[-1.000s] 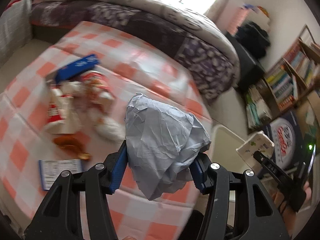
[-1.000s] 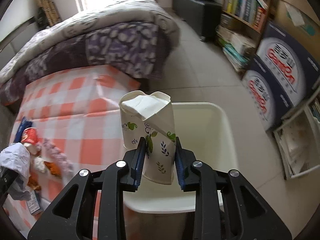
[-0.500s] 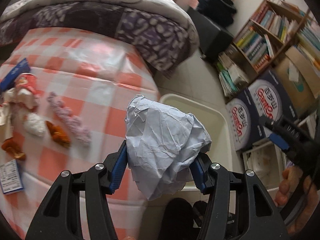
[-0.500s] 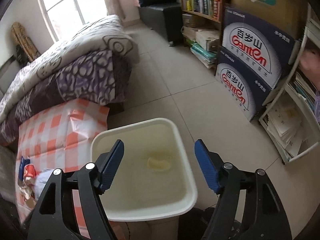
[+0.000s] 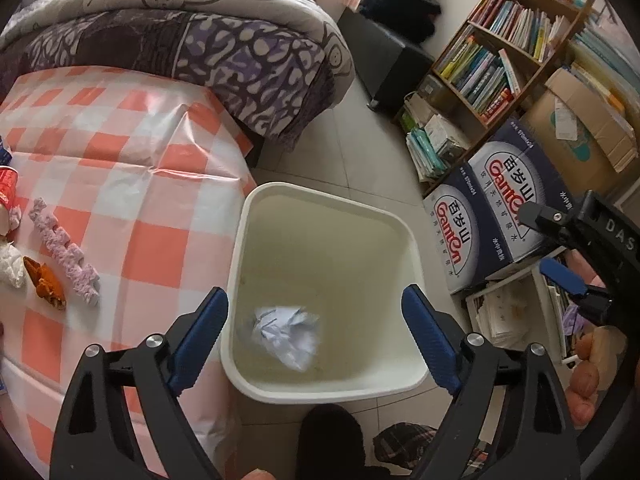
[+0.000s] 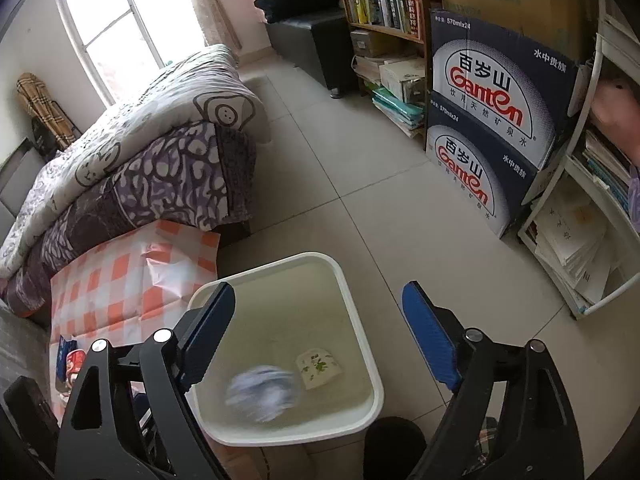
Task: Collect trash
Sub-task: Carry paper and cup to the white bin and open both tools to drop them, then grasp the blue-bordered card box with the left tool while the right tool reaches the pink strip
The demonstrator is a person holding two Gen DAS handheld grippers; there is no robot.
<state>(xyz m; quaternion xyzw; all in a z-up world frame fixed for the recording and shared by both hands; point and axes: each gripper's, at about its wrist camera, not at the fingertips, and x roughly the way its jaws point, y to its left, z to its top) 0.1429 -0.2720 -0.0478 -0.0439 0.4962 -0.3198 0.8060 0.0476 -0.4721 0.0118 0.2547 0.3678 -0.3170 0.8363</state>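
A white trash bin (image 5: pixel 408 240) stands on the floor beside the checkered table (image 5: pixel 120 168). A crumpled pale paper ball (image 5: pixel 286 334) lies inside it; in the right wrist view it looks blurred (image 6: pixel 262 398), beside a flattened paper cup (image 6: pixel 318 367). My left gripper (image 5: pixel 314 332) is open and empty above the bin. My right gripper (image 6: pixel 318 332) is open and empty above the bin (image 6: pixel 360 320); it also shows at the right of the left wrist view (image 5: pixel 560 248). More trash lies on the table: a pink strip (image 5: pixel 64 252), an orange scrap (image 5: pixel 46 284), a red wrapper (image 5: pixel 8 184).
A bed with a purple quilt (image 5: pixel 208 40) stands behind the table. Blue water cartons (image 5: pixel 492 208) and a bookshelf (image 5: pixel 504 48) stand right of the bin. A white rack with papers (image 6: pixel 580 232) is at the far right. Tiled floor (image 6: pixel 340 168) lies between.
The left gripper moved over the bin, opened and dropped the paper ball into it. The right gripper dropped the paper cup into the bin a second ago and stays open.
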